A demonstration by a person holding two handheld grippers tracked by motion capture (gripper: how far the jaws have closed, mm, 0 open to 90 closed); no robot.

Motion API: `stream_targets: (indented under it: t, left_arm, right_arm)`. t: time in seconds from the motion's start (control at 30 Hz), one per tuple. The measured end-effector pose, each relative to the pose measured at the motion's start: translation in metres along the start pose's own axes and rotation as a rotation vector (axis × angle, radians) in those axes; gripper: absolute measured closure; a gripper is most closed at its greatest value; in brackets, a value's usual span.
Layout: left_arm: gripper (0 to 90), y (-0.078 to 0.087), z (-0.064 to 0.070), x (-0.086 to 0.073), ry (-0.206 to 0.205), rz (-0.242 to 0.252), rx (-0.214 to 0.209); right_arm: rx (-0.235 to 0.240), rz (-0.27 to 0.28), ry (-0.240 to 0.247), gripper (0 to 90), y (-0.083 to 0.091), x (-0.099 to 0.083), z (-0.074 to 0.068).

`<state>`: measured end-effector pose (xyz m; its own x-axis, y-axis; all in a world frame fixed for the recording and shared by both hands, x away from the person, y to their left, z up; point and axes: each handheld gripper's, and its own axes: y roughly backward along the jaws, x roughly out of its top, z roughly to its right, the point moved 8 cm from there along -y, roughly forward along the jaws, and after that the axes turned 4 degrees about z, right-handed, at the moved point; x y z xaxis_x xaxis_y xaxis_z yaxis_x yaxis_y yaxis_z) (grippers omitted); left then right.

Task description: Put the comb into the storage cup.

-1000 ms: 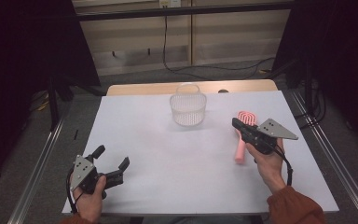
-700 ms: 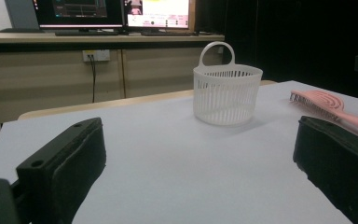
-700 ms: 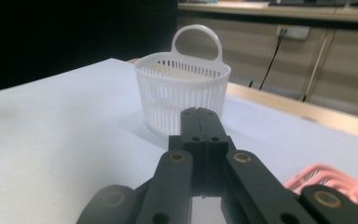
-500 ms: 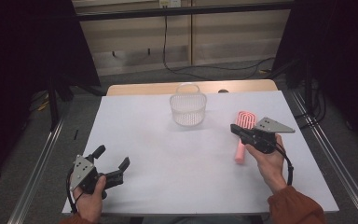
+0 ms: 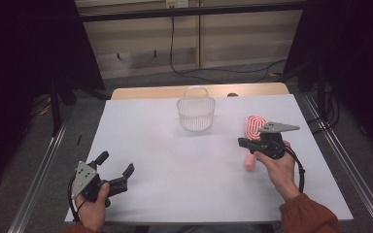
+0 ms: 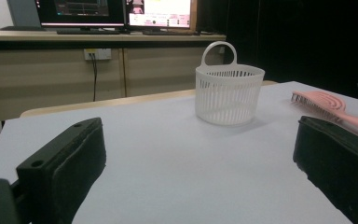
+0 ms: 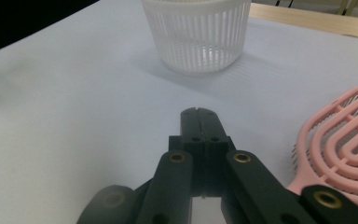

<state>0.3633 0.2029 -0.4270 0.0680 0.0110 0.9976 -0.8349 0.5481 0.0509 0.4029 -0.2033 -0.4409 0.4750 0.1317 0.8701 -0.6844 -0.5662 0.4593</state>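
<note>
Right tongs (image 5: 243, 142), pressed together, have edged left beside the pink hairbrush (image 5: 253, 132); left tongs (image 5: 116, 169) stay spread.

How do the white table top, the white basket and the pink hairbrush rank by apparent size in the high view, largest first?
1. white table top
2. white basket
3. pink hairbrush, though partly hidden under the right gripper, so basket versus brush is unsure.

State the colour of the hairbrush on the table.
Pink. The hairbrush shows best in the right gripper view, lying right of the shut fingers.
</note>
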Motion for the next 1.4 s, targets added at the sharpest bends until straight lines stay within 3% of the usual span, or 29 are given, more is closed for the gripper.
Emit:
stream_targets:
  t: [0.3, 0.4, 0.77, 1.4]
  left_arm:
    - [2.4, -0.001, 0.000, 0.000, -0.002, -0.002, 0.001]
    - [2.4, 0.000, 0.000, 0.000, -0.005, -0.004, 0.004]
    - [2.4, -0.002, 0.000, 0.000, 0.003, -0.003, -0.001]
    - [2.4, -0.002, -0.002, 0.000, 0.011, -0.007, 0.001]
  right_arm:
    - [0.002, -0.070, -0.011, 90.0, -0.001, -0.003, -0.006]
    - [0.004, -0.124, -0.015, 90.0, -0.005, -0.010, -0.007]
    - [0.002, -0.209, -0.017, 90.0, -0.009, -0.028, -0.003]
    - [-0.015, -0.276, -0.022, 90.0, -0.011, -0.043, 0.003]
